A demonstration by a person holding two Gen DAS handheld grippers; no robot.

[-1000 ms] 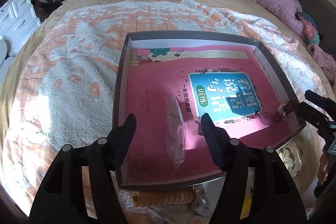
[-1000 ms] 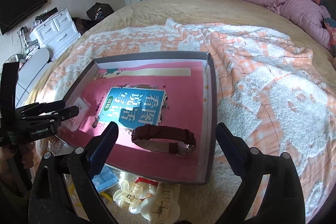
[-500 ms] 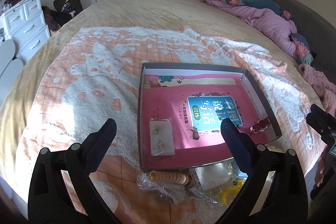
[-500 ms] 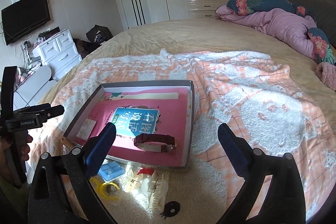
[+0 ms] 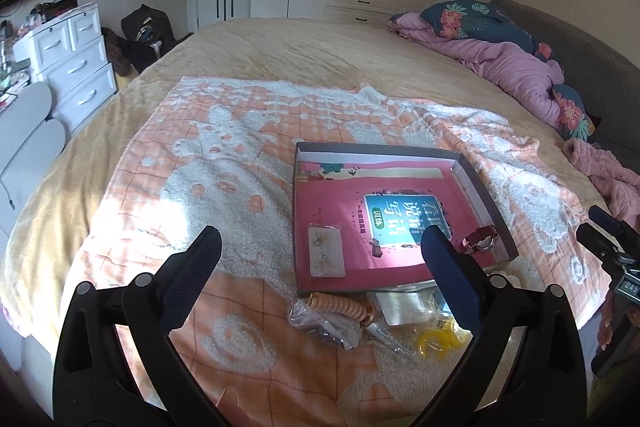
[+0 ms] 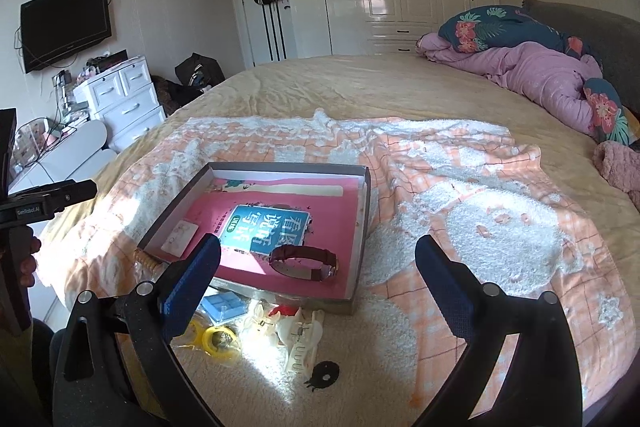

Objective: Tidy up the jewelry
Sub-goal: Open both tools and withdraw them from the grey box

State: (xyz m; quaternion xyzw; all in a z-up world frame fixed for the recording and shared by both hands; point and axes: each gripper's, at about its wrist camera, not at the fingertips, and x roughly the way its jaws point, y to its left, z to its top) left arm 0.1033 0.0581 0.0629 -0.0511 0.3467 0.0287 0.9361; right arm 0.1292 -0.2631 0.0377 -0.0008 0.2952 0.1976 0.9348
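Both tongs spread wide, gripping nothing, hanging over the near edge of the bed.

My left gripper (image 5: 318, 253) has just been opening with nothing between its fingers; my right gripper (image 6: 318, 261) is gaping too. Just below them, a loose pile is lying on the peach-and-white fleece blanket (image 5: 224, 163): orange spiral coil tie (image 5: 342, 307), yellow ring (image 6: 218, 343), white claw clip (image 6: 300, 337). Touching that pile, the shallow grey cardboard box lid (image 6: 362, 215) is holding a pink book, with a clear earring packet (image 5: 326, 253) at its left and a maroon leather-strap watch (image 6: 306, 261) at its right.
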